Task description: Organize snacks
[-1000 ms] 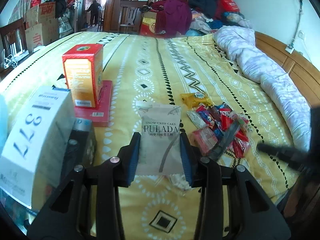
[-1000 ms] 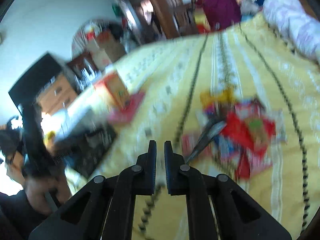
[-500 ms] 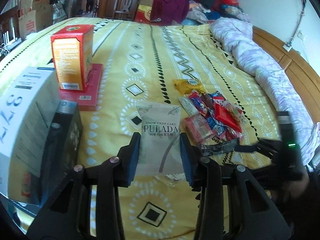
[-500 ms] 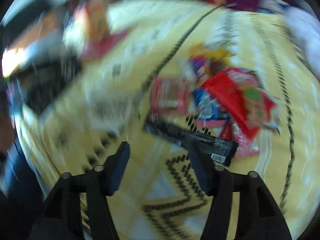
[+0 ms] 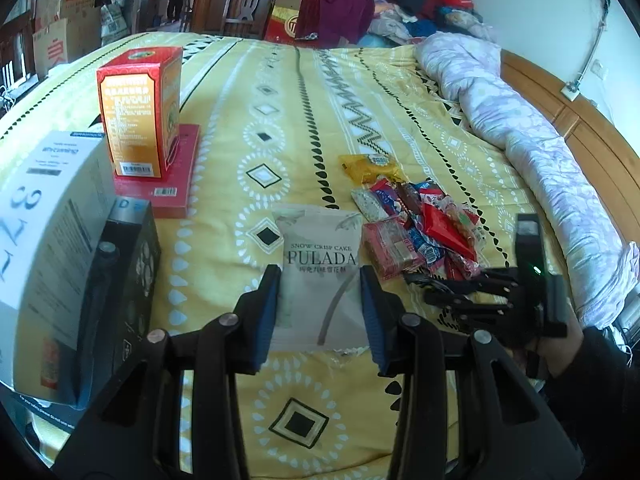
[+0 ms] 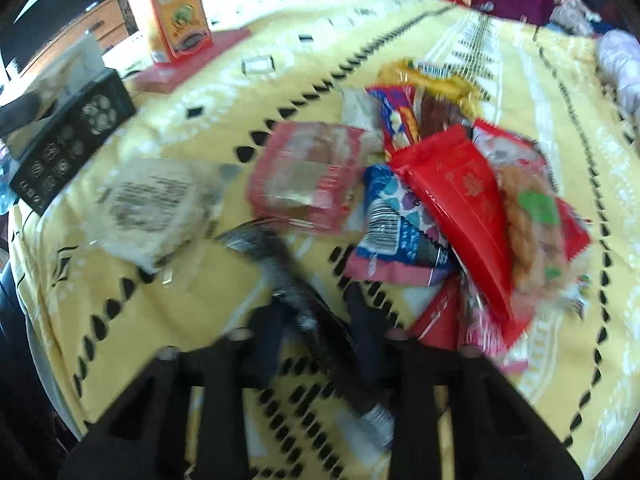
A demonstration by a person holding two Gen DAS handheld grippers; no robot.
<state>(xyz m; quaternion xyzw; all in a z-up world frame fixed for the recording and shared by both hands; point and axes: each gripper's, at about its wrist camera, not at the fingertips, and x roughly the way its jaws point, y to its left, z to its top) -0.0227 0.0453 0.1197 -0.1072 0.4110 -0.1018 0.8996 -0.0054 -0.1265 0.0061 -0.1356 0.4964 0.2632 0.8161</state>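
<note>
My left gripper (image 5: pixel 320 308) holds a white PULADA snow crisp cake packet (image 5: pixel 320 276) between its blue pads, low over the yellow bedspread (image 5: pixel 304 128). My right gripper (image 6: pixel 314 336) is open, its jaws on either side of a long black snack bar (image 6: pixel 296 292) lying on the bedspread; the view is blurred. The right gripper also shows in the left wrist view (image 5: pixel 460 288). A pile of small snack packets (image 5: pixel 416 216) lies just beyond it, with a red packet (image 6: pixel 464 192) on top and a pink packet (image 6: pixel 308 176) at its left.
A red-orange carton (image 5: pixel 138 108) stands on a flat red box (image 5: pixel 164 184) at the left. A white box (image 5: pixel 44 216) and a black box (image 5: pixel 128 276) stand nearer at the left. A rolled lilac quilt (image 5: pixel 532 136) lies along the right edge.
My right gripper opened, dropped toward the bedspread and came forward around the black snack bar. My left gripper kept hold of the white packet and barely moved.
</note>
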